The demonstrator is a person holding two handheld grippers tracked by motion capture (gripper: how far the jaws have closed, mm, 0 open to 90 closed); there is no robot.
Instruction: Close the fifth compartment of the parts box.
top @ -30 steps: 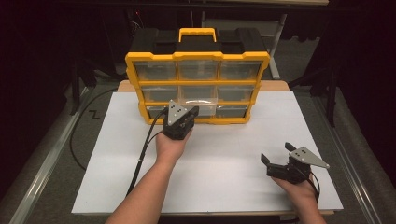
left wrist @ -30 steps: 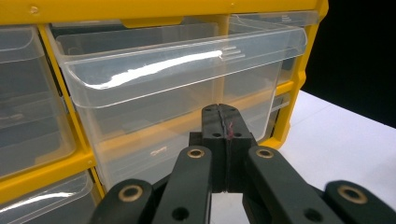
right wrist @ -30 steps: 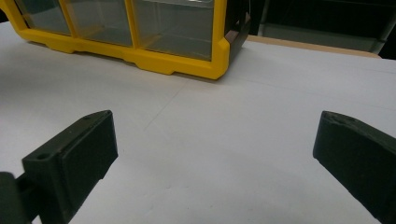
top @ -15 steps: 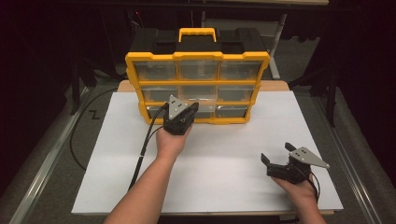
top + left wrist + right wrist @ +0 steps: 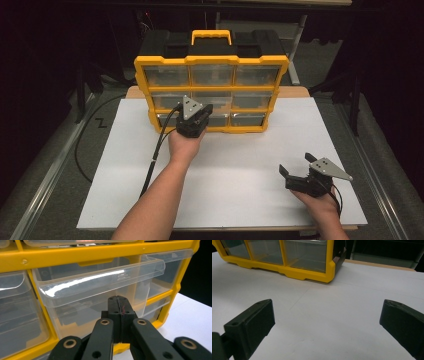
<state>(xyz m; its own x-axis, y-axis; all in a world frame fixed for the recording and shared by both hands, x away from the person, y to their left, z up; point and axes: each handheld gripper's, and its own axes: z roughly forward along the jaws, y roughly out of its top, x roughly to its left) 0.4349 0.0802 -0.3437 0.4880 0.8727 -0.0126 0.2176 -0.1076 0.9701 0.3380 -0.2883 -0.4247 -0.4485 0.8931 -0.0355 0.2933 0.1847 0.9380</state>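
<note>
Left tool: jaws pressed together, tips just at the front of a clear drawer that juts out of the yellow organizer. More clear drawers on both sides. White worktop at lower right.

Both grippers are matte black. The left gripper and right gripper each carry a grey three-cornered plate on top. A black cable trails from the left one. Brass-ringed pivots join its linkage arms; forearms are bare, sleeveless.
</note>
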